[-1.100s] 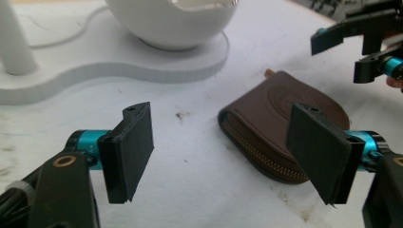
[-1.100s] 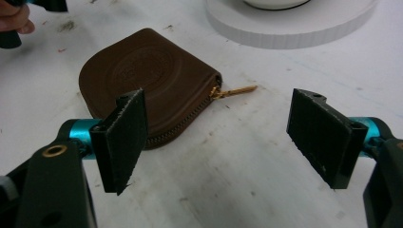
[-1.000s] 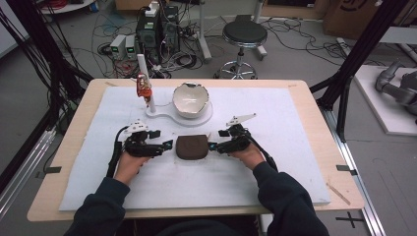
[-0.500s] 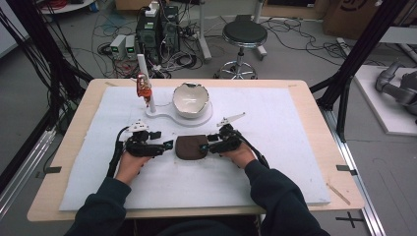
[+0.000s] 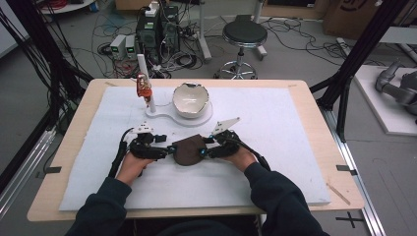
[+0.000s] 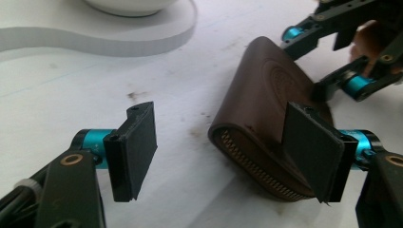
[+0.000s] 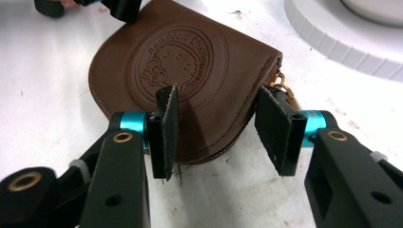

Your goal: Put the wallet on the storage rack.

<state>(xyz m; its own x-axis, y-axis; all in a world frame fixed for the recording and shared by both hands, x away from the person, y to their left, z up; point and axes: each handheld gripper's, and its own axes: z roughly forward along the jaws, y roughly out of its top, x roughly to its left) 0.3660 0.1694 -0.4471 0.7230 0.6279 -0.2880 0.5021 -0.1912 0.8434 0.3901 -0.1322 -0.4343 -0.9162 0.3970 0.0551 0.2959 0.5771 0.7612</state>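
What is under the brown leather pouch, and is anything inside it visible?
The pouch lies flat on the white mat, between both open tongs. Its zipper edge looks shut, so whatever is inside is hidden. The mat directly beneath it is covered.

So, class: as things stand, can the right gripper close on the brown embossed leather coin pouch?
Probably yes. The right gripper is open, its jaws straddling the near edge of the brown embossed leather coin pouch, with nothing between them but the leather.
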